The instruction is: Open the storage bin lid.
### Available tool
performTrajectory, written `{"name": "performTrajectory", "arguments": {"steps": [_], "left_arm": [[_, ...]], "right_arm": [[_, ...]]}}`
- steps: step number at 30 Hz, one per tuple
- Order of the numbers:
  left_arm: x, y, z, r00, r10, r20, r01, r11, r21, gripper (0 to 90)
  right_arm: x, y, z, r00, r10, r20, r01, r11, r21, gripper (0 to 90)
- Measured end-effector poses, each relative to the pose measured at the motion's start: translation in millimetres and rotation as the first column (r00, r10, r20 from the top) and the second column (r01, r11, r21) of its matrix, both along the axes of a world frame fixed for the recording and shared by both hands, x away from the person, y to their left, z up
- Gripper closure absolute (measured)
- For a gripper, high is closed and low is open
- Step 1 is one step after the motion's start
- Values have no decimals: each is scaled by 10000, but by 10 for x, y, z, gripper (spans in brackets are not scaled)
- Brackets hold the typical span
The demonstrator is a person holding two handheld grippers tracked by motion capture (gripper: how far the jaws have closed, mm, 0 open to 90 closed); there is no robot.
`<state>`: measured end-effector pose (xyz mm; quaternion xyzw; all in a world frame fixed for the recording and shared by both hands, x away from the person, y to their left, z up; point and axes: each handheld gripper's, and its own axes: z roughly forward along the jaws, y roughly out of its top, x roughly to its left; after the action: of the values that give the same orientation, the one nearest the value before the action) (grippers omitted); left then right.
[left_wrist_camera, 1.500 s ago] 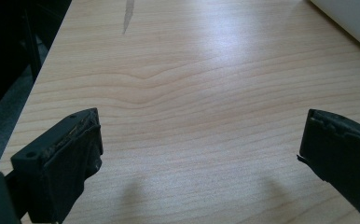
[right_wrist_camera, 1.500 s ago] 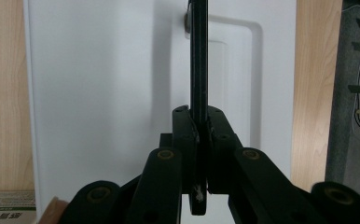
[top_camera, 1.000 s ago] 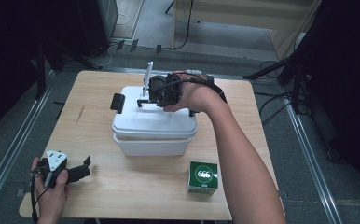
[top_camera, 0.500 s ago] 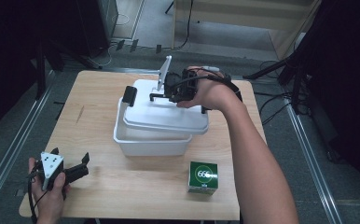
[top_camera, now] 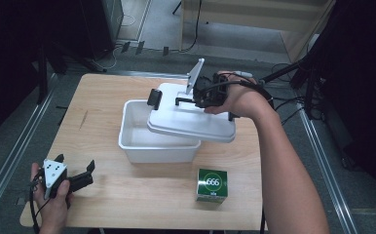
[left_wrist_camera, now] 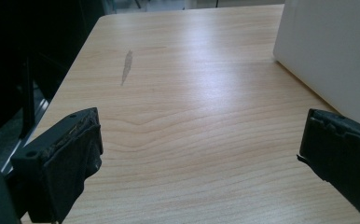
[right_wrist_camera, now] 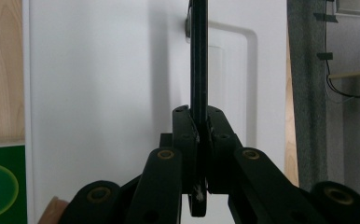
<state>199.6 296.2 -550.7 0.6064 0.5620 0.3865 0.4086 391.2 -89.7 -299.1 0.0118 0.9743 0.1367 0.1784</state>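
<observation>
The right gripper [top_camera: 196, 97] has its fingers [right_wrist_camera: 187, 135] clamped tight on the thin black handle [right_wrist_camera: 198, 56] of the white lid [top_camera: 191, 119]. In the right gripper view that handle runs straight up from between the fingers, and its lower end is cut off behind them. The lid rides tilted over the white plastic bin [top_camera: 159, 146], covering the bin's far and right side; its near left part lies open. What shows of the bin's inside looks bare white, and the rest is hidden under the lid. A black latch [top_camera: 154, 98] stands at the lid's left edge.

A green box [top_camera: 211, 184] marked 666 sits on the desk [top_camera: 108, 97], nearer the person than the right fingers and well apart from the bin; in the right gripper view it is cut off at the lower left.

The left gripper [top_camera: 81, 174] rests at the desk's near left corner, fingers [left_wrist_camera: 71, 154] spread wide with nothing between them. Bare wood stretches ahead of them, with the bin's wall at the right and the desk's left edge close by.
</observation>
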Motion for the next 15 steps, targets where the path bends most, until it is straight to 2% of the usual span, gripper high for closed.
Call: {"name": "performTrajectory", "arguments": {"steps": [5,9,15], "left_arm": [[2,9,1,10000,1,-42,-1,9999,-102,0],[-5,11,-1,9999,-135,97,136,9998,-143,0],[-6,31,-1,9999,-39,141,43,9994,-333,0]], "right_arm": [[-9,-133,5,9998,-176,2,176,9998,58,854],[-17,-242,12,9994,-358,32,358,9993,128,854],[-20,-416,4,9978,-655,58,654,9977,166,854]]}}
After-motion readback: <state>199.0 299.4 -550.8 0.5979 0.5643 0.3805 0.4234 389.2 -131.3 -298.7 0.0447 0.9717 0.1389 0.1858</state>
